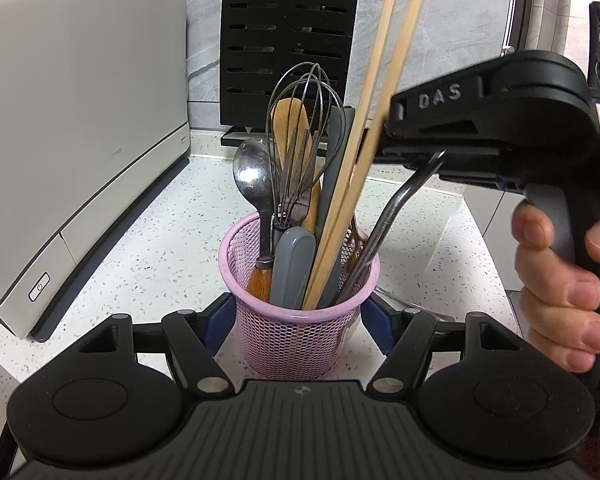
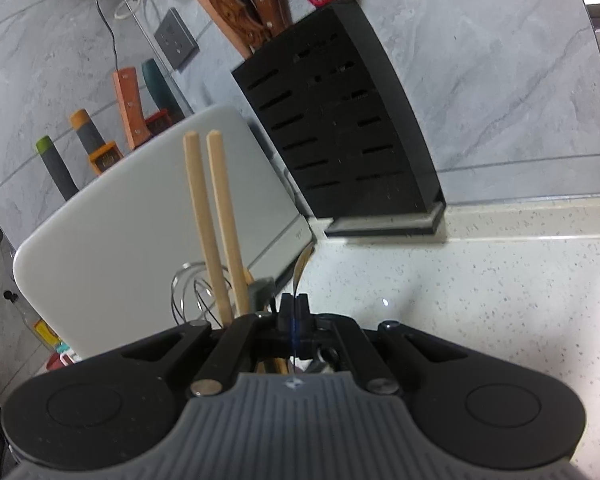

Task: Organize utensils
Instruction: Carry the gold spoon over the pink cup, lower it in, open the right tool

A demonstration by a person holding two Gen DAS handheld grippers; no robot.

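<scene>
A pink mesh cup [image 1: 300,332] stands on the counter between my left gripper's [image 1: 298,316] blue fingertips [image 1: 220,320], which sit against its sides. It holds a whisk [image 1: 306,136], a metal spoon [image 1: 254,176], a wooden spatula [image 1: 290,128], grey handles [image 1: 294,264] and two wooden chopsticks [image 1: 374,120]. My right gripper [image 1: 420,152] is shut on a bent metal utensil [image 1: 396,208] whose lower end is in the cup. In the right wrist view that gripper [image 2: 294,316] pinches the thin metal [image 2: 300,276], with the chopsticks [image 2: 216,220] to its left.
A white appliance [image 1: 80,140] stands at the left. A black knife block [image 1: 288,52] stands behind the cup against the grey wall, and it also shows in the right wrist view [image 2: 340,120]. The speckled counter [image 2: 480,280] stretches right, and its edge [image 1: 472,220] drops off there.
</scene>
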